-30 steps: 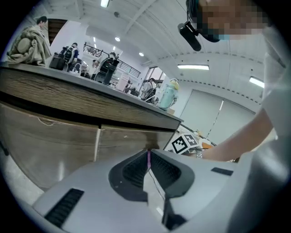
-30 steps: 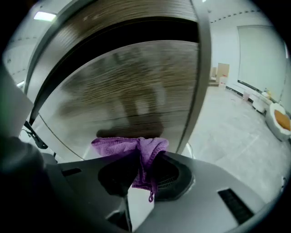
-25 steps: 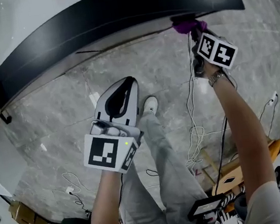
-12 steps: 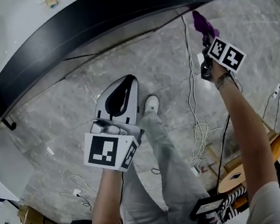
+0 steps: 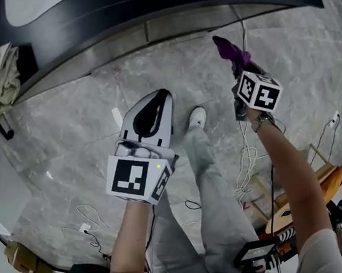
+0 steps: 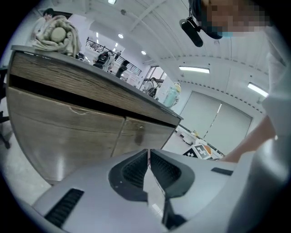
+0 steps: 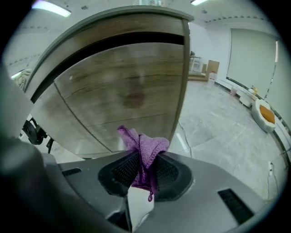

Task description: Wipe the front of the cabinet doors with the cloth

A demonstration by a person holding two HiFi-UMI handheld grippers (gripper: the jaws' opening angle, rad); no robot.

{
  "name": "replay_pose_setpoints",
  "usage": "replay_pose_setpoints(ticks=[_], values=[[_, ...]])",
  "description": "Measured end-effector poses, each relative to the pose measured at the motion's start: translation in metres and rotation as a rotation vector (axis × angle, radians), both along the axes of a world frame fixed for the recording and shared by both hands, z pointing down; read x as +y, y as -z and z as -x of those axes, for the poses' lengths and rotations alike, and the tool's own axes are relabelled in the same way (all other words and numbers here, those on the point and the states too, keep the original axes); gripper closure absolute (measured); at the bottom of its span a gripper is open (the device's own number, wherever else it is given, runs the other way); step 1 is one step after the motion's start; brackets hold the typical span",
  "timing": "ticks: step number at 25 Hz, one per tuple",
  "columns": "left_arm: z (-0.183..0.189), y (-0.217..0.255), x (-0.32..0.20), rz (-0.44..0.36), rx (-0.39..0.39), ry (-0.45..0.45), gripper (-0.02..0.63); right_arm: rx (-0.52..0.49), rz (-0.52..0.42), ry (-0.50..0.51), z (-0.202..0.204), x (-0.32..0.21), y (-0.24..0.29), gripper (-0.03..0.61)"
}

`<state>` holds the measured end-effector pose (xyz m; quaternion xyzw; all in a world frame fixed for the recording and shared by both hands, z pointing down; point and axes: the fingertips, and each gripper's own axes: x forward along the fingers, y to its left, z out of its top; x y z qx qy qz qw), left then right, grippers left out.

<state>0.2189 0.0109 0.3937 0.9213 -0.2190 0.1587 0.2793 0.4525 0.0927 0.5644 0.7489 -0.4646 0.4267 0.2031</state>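
Overhead, the dark countertop (image 5: 141, 8) overhangs the cabinet doors (image 5: 163, 29), which show only as a thin strip across the top of the frame. Below them grey marble floor (image 5: 75, 120) lies open on the left and in the centre. The lower right is more crowded, with white cables (image 5: 244, 160) trailing beside the person's leg and shoe (image 5: 198, 118).

In the right gripper view the wood-grain doors (image 7: 122, 86) fill the upper left and end in a straight vertical edge right of centre. Bare floor runs off to the right beyond that edge.

The right gripper (image 5: 239, 70) has its jaws clamped on the purple cloth (image 5: 228, 49). The cloth's long axis follows the gripper's own line, and its free end points to the upper left toward the cabinet's foot. It sits near the doors and appears short of them. From the gripper's own camera the cloth (image 7: 143, 148) stands up out of the right gripper (image 7: 144, 167), tip leaning upper left (a short tail hangs below the pads).

The left gripper (image 5: 154, 100) hovers over the floor at centre, well apart from the doors. Its jaws are pressed together on nothing (image 6: 148, 157), aimed at the seam between two doors (image 6: 72, 132).
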Motion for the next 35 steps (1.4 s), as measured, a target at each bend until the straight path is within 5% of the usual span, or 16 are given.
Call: replay_pose_setpoints(ticks=[9,15,25,35], values=[[0.177,0.006,-0.073,-0.015,-0.030,0.140,0.591,-0.106,-0.003,0.290,0.243,-0.089,-0.008,0.488],[0.262,0.000,-0.094,-0.008,-0.028,0.245,0.591,-0.145,0.013,0.425,0.358,-0.141,-0.020,0.488],[0.353,-0.013,-0.120,0.002,0.013,0.351,0.592,-0.181,0.008,0.494,0.470,-0.228,-0.036,0.488],[0.421,-0.029,-0.125,0.014,-0.008,0.416,0.591,-0.200,-0.006,0.445,0.500,-0.275,-0.049,0.488]])
